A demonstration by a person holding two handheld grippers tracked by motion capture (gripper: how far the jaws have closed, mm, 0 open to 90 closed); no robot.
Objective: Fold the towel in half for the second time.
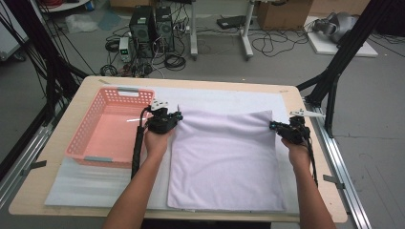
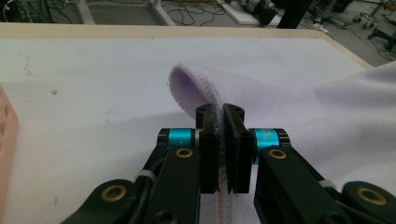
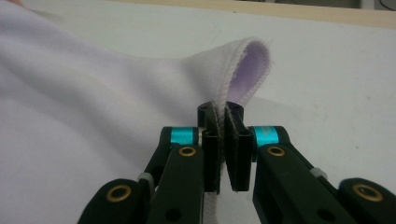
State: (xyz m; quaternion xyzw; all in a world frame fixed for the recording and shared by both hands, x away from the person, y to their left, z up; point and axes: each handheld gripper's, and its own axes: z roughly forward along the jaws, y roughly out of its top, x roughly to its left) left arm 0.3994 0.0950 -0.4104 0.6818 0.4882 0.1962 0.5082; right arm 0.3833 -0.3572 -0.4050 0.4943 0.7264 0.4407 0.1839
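We note a pale lilac towel point(image 1: 224, 162) spread flat on the white mat point(image 1: 95, 183) that covers the wooden table point(image 1: 28, 195), just right of the pink basket point(image 1: 112, 126), which sits on the mat's far left part. Our left gripper point(image 1: 177, 116) sits at the towel's far left corner, jaws clamped tight on the stitched hem; in the left gripper view the corner point(image 2: 194, 86) curls up and over just beyond the jaw tips. Our right gripper point(image 1: 273, 126) sits at the towel's far right corner, jaws likewise pressed shut on the hem, the corner point(image 3: 247, 63) arching above the tips in the right gripper view. Both far corners are raised off the mat; the towel's near edge lies flat
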